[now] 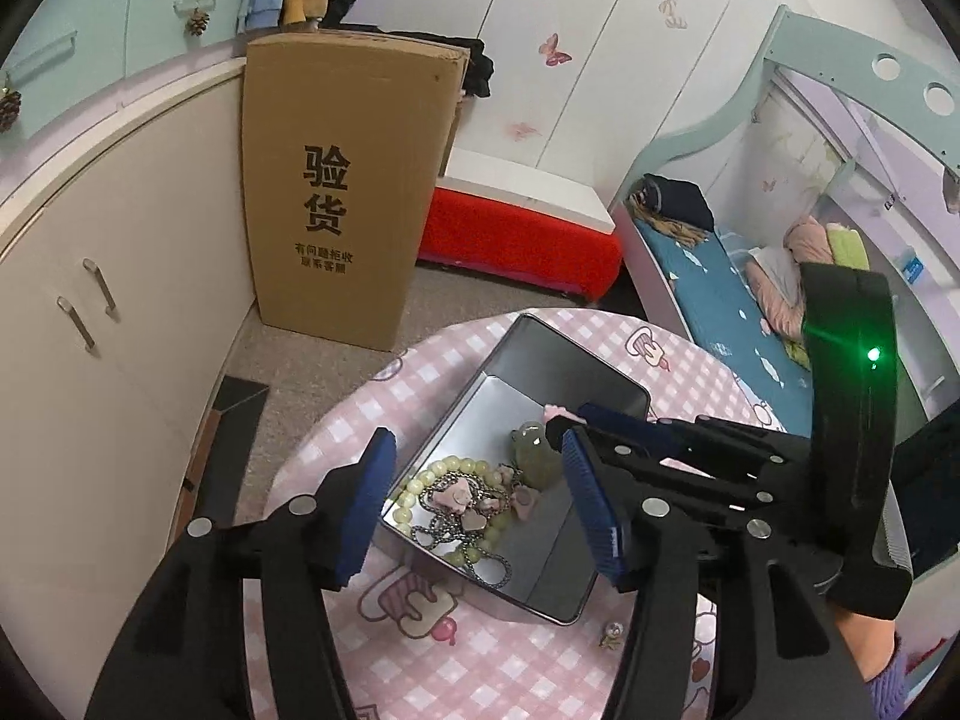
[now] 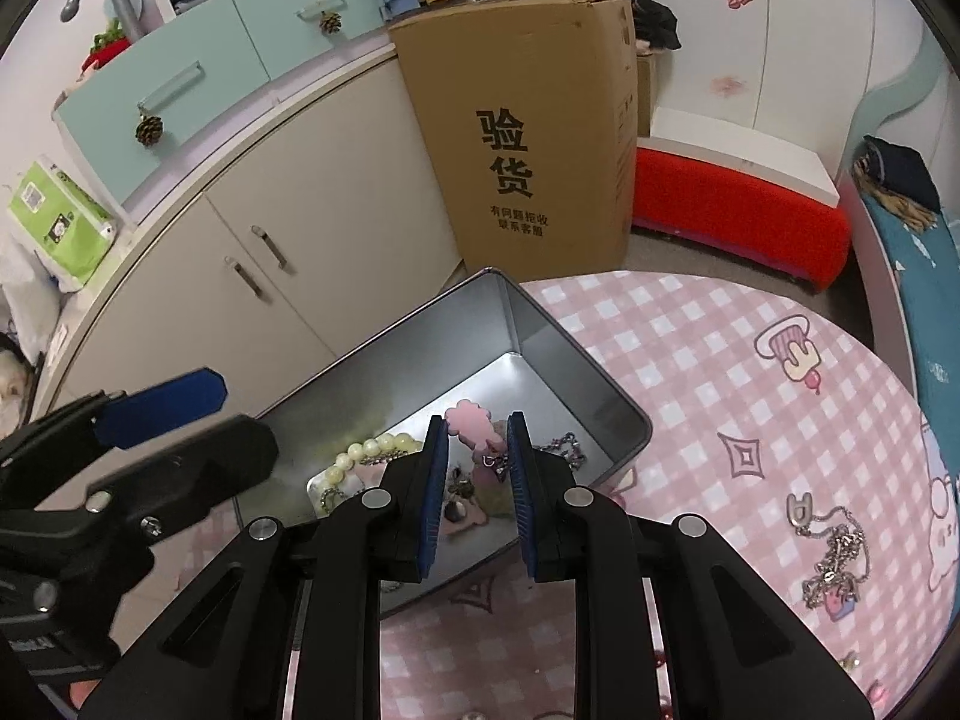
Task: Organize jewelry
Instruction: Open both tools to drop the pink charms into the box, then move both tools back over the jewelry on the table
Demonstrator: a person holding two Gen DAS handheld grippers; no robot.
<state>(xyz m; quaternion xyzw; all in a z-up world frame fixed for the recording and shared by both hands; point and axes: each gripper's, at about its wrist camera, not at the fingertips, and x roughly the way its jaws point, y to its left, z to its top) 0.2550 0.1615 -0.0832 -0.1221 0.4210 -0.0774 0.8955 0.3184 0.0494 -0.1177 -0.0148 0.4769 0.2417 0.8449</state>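
Jewelry is lying heaped in a metal tin [image 1: 543,360] that is sitting on a round table under a pink checked cloth [image 1: 522,672], the tin occupying the lower centre of the left wrist view. Inside it, a pale green bead bracelet [image 1: 420,483] is curling around a dark chain [image 1: 447,525] with pink heart charms, and a greenish translucent pendant [image 1: 531,450] is resting toward the tin's middle. The left gripper [image 1: 480,504] is hanging over the tin with its blue pads [image 1: 366,507] standing wide apart and gripping nothing; the jewelry is showing between them, below. The right gripper [image 2: 478,486] is reaching into the tin at centre frame of the right wrist view, its jaws standing narrow and pinching a pink cloud-shaped charm [image 2: 471,423] whose top is sticking up above the fingertips. A silver chain necklace [image 2: 831,552] is lying loose on the cloth at the lower right of that view, well apart from the tin. A small ornament [image 1: 612,636] is sitting on the cloth just beside the tin's near corner. A tall cardboard box [image 2: 522,138] printed with black characters is standing on the floor beyond the table, beside a cream cabinet [image 2: 240,252].
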